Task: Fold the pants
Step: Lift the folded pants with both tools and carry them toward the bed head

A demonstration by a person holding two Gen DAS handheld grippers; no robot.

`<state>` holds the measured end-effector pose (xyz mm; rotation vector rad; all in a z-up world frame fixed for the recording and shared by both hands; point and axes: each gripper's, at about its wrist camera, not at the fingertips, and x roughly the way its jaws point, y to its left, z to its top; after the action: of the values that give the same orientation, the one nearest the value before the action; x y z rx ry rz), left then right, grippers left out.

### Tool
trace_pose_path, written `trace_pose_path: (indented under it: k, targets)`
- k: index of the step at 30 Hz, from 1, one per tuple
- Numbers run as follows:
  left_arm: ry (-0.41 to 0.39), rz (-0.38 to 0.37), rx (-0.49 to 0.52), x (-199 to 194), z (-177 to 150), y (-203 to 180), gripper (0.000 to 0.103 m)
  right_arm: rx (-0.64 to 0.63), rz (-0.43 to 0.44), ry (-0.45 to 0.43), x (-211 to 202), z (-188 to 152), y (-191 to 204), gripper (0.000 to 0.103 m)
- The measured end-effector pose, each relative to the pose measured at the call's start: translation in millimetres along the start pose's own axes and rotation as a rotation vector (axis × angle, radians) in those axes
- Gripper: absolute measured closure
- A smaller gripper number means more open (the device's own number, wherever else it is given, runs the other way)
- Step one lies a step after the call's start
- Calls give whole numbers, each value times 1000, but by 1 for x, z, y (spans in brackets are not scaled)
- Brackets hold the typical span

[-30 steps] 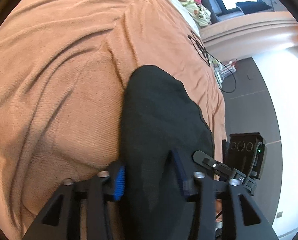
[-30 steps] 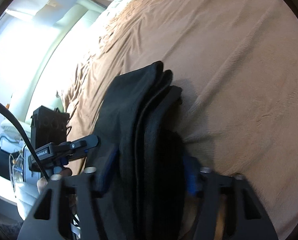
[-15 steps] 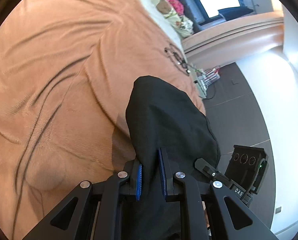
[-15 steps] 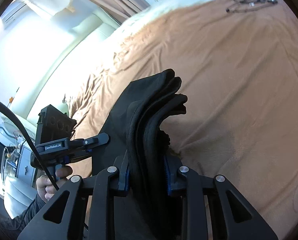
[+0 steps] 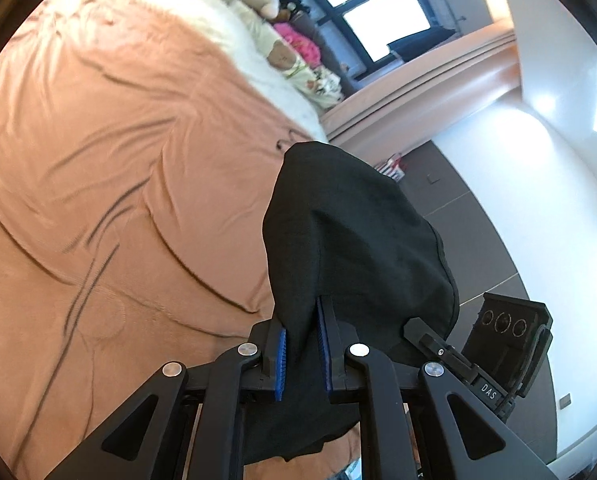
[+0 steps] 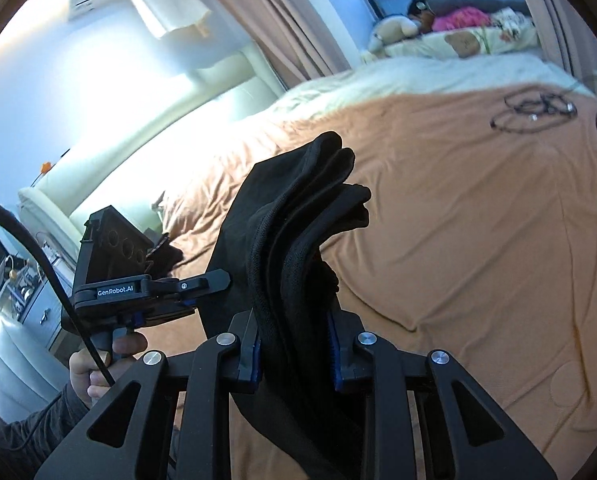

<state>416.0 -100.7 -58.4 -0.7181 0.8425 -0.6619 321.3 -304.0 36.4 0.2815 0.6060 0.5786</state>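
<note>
While pinched at both ends, black pants point(image 5: 350, 248) hanging limp over the orange bedspread point(image 5: 118, 184). Left gripper point(image 5: 301, 344) nearly closed, blue pads clamped on a thin layer rising straight ahead of the jaws. Right gripper point(image 6: 294, 354) a little wider, clamped on a thick stack of folded layers, elastic edge bulging just past its fingers. Soft, light, floppy cloth, not fragile; likely to sag between grips and slide layer over layer. Best gripped at the bundled edges, deep in the pads, all layers caught together.
</note>
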Motion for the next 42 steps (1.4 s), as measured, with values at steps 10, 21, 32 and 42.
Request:
trace_pose_path:
  k: [10, 21, 32, 42]
  targets:
    - [-104, 7, 49, -89, 1, -38, 93, -87, 6, -16, -49, 0, 70, 82]
    - [-212, 24, 61, -194, 10, -35, 96, -168, 60, -25, -47, 13, 128, 82]
    - [-328, 69, 73, -315, 12, 2, 97, -238, 151, -1, 13, 24, 175, 82]
    - [-426, 163, 40, -399, 16, 55, 97, -309, 247, 50, 83, 28, 208, 82]
